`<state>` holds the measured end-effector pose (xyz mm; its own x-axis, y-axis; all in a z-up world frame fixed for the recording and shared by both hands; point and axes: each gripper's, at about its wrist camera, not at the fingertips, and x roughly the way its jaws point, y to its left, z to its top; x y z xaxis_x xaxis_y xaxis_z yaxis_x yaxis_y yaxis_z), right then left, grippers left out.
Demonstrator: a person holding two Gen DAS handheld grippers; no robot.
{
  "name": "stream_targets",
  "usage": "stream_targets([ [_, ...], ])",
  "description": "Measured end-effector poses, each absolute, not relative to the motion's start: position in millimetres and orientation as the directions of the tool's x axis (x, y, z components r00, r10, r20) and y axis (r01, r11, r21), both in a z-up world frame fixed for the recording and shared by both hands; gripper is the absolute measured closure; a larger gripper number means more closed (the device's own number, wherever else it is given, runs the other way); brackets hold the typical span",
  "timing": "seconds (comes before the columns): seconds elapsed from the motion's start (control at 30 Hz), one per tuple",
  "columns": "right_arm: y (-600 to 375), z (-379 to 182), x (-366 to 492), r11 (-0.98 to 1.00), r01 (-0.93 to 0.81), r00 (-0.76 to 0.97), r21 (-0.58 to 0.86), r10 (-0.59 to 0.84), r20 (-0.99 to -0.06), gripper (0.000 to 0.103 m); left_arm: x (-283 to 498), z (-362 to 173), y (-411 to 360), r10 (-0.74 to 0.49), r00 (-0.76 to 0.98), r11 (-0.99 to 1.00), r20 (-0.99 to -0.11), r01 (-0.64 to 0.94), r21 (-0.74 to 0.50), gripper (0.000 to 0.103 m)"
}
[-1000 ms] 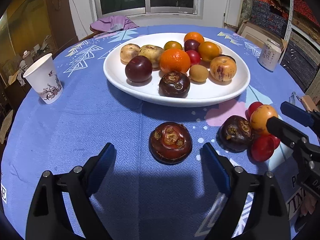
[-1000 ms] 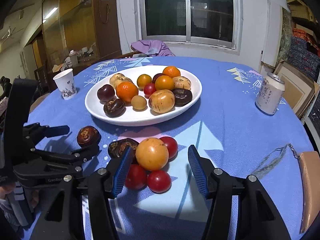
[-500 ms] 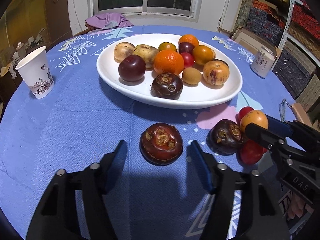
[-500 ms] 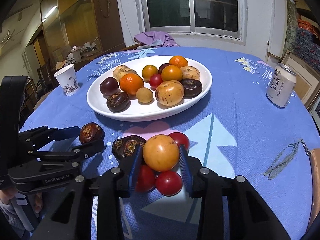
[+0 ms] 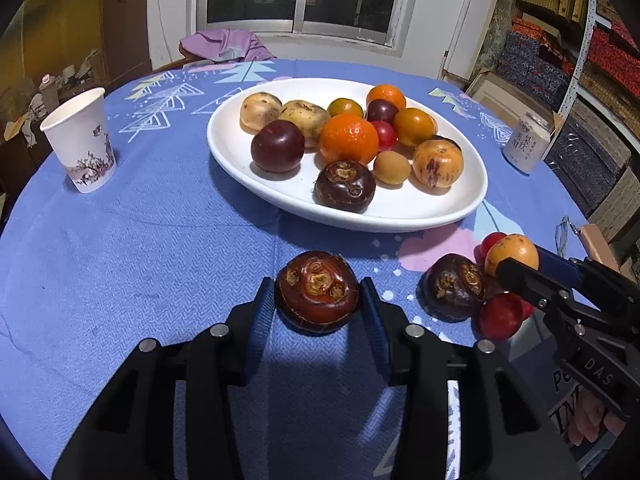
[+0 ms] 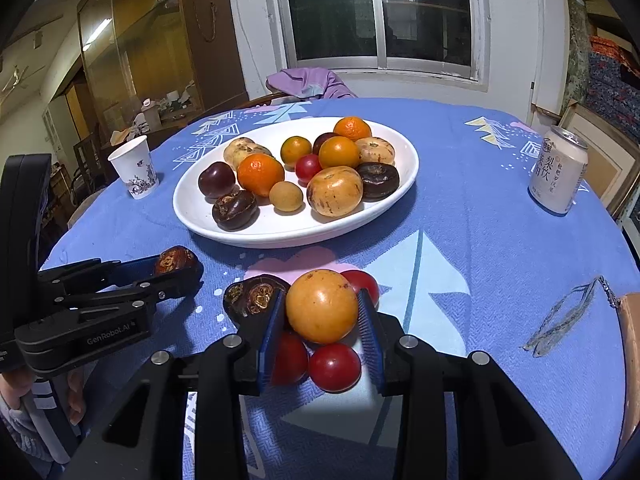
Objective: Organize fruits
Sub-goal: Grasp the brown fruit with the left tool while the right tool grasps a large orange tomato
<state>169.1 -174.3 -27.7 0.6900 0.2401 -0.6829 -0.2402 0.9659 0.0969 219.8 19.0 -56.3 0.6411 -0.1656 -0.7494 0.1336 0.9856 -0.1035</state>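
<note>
Both grippers are down on the blue tablecloth [image 5: 140, 248] at once, each one working a loose fruit just in front of the white oval plate [image 5: 280, 196]. The left gripper [image 5: 318, 304] has its jaws closing around the dark brown water chestnut [image 5: 318, 290], blue pads touching its flanks on either side; the fruit sits on the cloth, not lifted. It takes the chestnut across its widest part, low down, which looks like the sensible way to keep a squat, rounded thing from squirting out.

Over to the right gripper [image 6: 322, 320]: its jaws are pinching the yellow-orange round fruit [image 6: 322, 306], pads pressed on both sides. That fruit rides on top of a small heap, nearer to the camera than the plate, with red cherry tomatoes [image 6: 334, 368] under and behind it and a second dark water chestnut [image 6: 252, 298] touching the left pad's outer side. Tight quarters there, so taking the top one first makes sense.

The plate already carries oranges, a dark plum, pale spotted fruit and more chestnuts, with bare rim showing on the near edge, so I'd judge both picks are bound there. Off to the plate's left stands a paper cup [image 5: 80, 142], to its right a drink can [image 6: 558, 170], both well clear.
</note>
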Motion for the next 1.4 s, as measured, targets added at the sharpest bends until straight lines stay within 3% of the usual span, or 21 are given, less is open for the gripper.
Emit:
stream_targets([
  [0.27, -180, -17, 158, 0.967, -0.234, 0.724, 0.096, 0.24, -0.647, 0.065, 201, -36, 14, -0.076, 0.734, 0.995, -0.675, 0.103, 0.0, 0.061],
  [0.53, -195, 12, 128, 0.967, -0.22, 0.791, 0.126, 0.253, -0.557, 0.066, 173, -1, 22, -0.026, 0.826, 0.999, -0.562, 0.045, 0.02, 0.061],
  [0.7, -201, 20, 119, 0.965, -0.221, 0.807, 0.142, 0.262, -0.529, 0.066, 166, 6, 22, -0.029, 0.836, 0.999, -0.547, 0.048, 0.02, 0.06],
  [1.4, -190, 11, 120, 0.961, -0.248, 0.782, 0.123, 0.274, -0.56, 0.066, 158, 1, 17, -0.025, 0.83, 0.998, -0.557, 0.055, 0.036, 0.06],
])
